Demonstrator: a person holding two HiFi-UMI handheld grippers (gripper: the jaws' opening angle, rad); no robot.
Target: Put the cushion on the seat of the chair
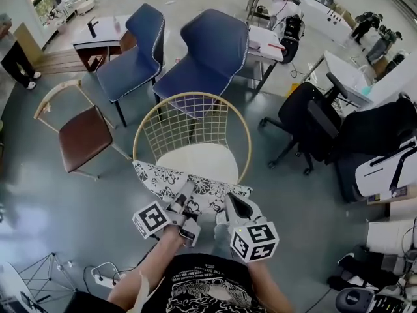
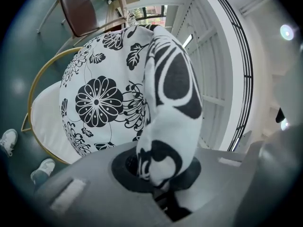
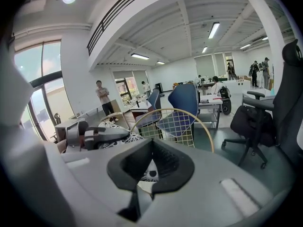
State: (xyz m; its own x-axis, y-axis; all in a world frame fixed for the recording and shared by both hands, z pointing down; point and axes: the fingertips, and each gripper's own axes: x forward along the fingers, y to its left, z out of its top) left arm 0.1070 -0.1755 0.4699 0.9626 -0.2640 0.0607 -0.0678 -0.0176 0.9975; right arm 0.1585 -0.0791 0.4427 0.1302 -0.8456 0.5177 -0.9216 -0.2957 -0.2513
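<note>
A black-and-white flowered cushion (image 1: 171, 180) hangs just in front of and over the near edge of a gold wire chair (image 1: 193, 126) with a round white seat (image 1: 202, 163). My left gripper (image 1: 186, 199) is shut on the cushion's near edge, and a fold of fabric (image 2: 163, 126) rises out of its jaws in the left gripper view. My right gripper (image 1: 232, 204) holds the same edge further right. In the right gripper view, patterned fabric sits pinched between its jaws (image 3: 149, 173), and the chair's wire back (image 3: 179, 125) stands beyond.
Two blue chairs (image 1: 210, 49) (image 1: 135, 52) stand behind the wire chair, and a brown-seated chair (image 1: 82, 135) is to the left. A black office chair (image 1: 314, 121) and desks are to the right. A power strip (image 1: 104, 278) lies on the floor. People stand in the background.
</note>
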